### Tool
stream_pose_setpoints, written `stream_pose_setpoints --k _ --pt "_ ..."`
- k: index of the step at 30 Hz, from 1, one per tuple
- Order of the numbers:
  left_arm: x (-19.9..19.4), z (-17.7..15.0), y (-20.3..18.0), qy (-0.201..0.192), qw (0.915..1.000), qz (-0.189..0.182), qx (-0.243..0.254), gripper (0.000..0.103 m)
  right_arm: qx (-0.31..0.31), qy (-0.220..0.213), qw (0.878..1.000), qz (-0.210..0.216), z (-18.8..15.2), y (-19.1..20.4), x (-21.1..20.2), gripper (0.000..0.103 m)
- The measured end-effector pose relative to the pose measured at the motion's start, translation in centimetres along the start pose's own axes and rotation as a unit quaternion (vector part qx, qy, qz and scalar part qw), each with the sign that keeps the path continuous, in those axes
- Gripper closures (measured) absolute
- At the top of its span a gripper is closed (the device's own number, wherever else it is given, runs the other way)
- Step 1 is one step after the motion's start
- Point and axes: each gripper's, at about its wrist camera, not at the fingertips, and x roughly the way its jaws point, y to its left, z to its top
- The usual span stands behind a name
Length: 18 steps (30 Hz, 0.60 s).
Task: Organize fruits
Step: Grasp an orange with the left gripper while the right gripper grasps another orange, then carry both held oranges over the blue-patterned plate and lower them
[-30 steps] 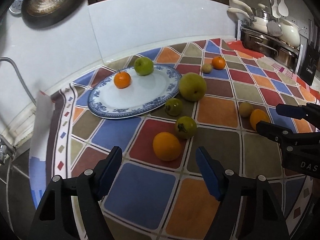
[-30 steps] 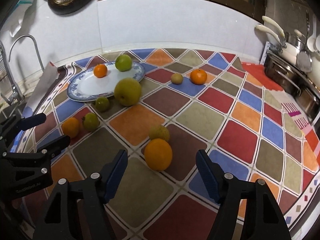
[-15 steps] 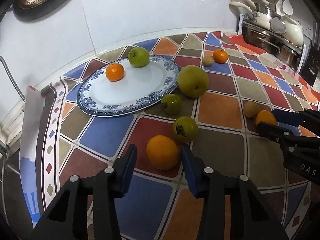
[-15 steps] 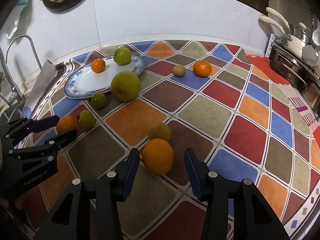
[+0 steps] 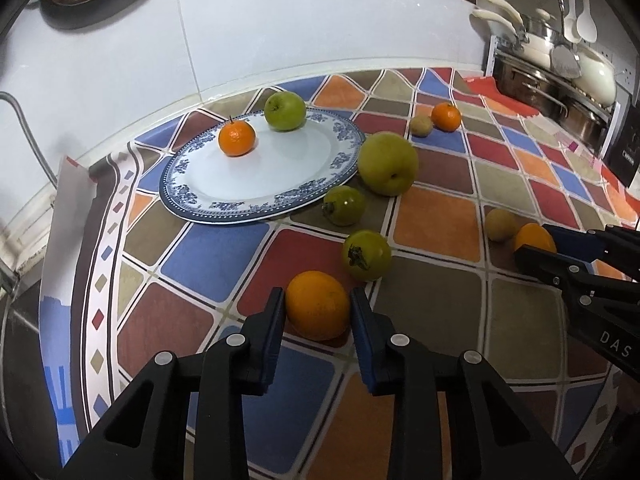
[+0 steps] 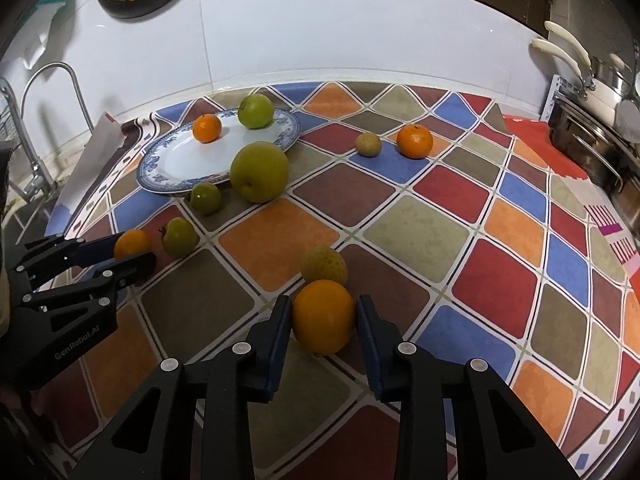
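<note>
Fruit lies scattered on the checkered cloth (image 6: 416,236): a green persimmon (image 5: 366,255) sits just beside the left orange (image 5: 318,305), its stem cap turned toward the left gripper (image 5: 318,314), and a yellowish round fruit (image 6: 324,265) touches the right orange (image 6: 323,316) on its far side. Each orange is round with no clear long axis and sits between blue pads that press its sides, so both the left gripper and the right gripper (image 6: 323,322) pinch their orange. The blue-rimmed plate (image 5: 208,208) farther back holds a mandarin (image 5: 237,138) and a green apple (image 5: 285,111), with a big pear (image 5: 387,163) at its edge.
</note>
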Motion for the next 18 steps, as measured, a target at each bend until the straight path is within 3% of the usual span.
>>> stream_pose_setpoints --k 18 --pt "-6.3 1.5 -0.8 -0.061 0.9967 0.026 -0.047 0.071 -0.049 -0.062 0.995 0.058 2.3 0.3 -4.9 0.069"
